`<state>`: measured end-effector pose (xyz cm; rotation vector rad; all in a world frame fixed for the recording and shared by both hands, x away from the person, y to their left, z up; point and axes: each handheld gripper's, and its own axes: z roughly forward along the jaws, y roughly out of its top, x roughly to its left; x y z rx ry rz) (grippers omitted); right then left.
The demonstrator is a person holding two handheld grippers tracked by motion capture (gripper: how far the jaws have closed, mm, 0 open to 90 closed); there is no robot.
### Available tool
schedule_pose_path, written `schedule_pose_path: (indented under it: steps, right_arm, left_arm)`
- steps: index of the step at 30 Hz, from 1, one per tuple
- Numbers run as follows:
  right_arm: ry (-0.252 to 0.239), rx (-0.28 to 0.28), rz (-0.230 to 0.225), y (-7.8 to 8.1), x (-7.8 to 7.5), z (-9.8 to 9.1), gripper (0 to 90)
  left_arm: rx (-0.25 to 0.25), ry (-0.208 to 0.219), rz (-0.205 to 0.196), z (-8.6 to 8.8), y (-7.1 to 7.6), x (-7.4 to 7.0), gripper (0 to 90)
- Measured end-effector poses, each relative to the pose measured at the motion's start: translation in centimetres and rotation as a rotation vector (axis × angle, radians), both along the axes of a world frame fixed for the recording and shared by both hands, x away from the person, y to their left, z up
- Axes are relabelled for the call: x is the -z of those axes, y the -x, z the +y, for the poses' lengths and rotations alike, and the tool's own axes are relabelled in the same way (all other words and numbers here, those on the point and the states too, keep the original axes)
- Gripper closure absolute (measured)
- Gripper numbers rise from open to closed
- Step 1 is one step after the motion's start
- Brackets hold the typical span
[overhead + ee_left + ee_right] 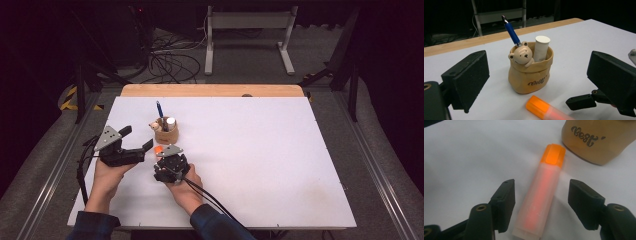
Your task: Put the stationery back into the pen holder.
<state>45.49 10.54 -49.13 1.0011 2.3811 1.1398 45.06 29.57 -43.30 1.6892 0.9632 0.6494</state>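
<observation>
An orange-capped highlighter (541, 195) lies flat on the white table, its cap toward a tan bag-shaped pen holder (596, 140). My right gripper (544, 200) stands open astride the highlighter's body, with a gap between each pad and the barrel. In the high view the right gripper (161, 156) sits just in front of the holder (166, 134), and the highlighter's cap (158, 149) peeks out. My left gripper (136, 137) is open to the left, aimed at the holder (530, 75), with nothing between its pads (469, 80).
The holder has a small bear figure (522, 56) on its rim and contains a blue pen (511, 31) and a white tube (541, 48). A wooden strip (212, 90) edges the table's far side. Cables and a metal stand (247, 30) sit on the floor beyond.
</observation>
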Motion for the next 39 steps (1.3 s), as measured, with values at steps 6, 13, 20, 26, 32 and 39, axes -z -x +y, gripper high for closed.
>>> schedule_pose_path:
  steps: [6, 13, 20, 26, 32, 39]
  right_arm:
    - [0.019, 0.011, 0.010, 0.14, 0.16, 0.20, 45.5]
    - [0.045, 0.012, 0.010, 0.50, 0.33, 0.48, 50.5]
    - [0.053, 0.011, 0.001, 0.67, 0.37, 0.59, 55.1]
    - [0.055, 0.002, 0.004, 0.68, 0.38, 0.60, 57.2]
    - [0.053, -0.016, 0.005, 0.64, 0.38, 0.58, 61.9]
    - [0.064, -0.045, 0.001, 0.46, 0.32, 0.44, 65.5]
  left_arm:
    - [0.001, 0.000, 0.002, -0.01, 0.01, 0.01, 5.2]
    - [0.004, 0.001, 0.007, -0.13, 0.00, 0.05, 5.4]
    - [0.002, 0.000, 0.007, -0.16, -0.04, 0.10, 5.6]
    - [0.002, -0.002, 0.008, -0.19, -0.08, 0.15, 5.8]
    - [0.001, -0.002, 0.011, -0.21, -0.09, 0.20, 5.9]
    - [0.006, -0.002, 0.015, -0.27, -0.10, 0.32, 7.4]
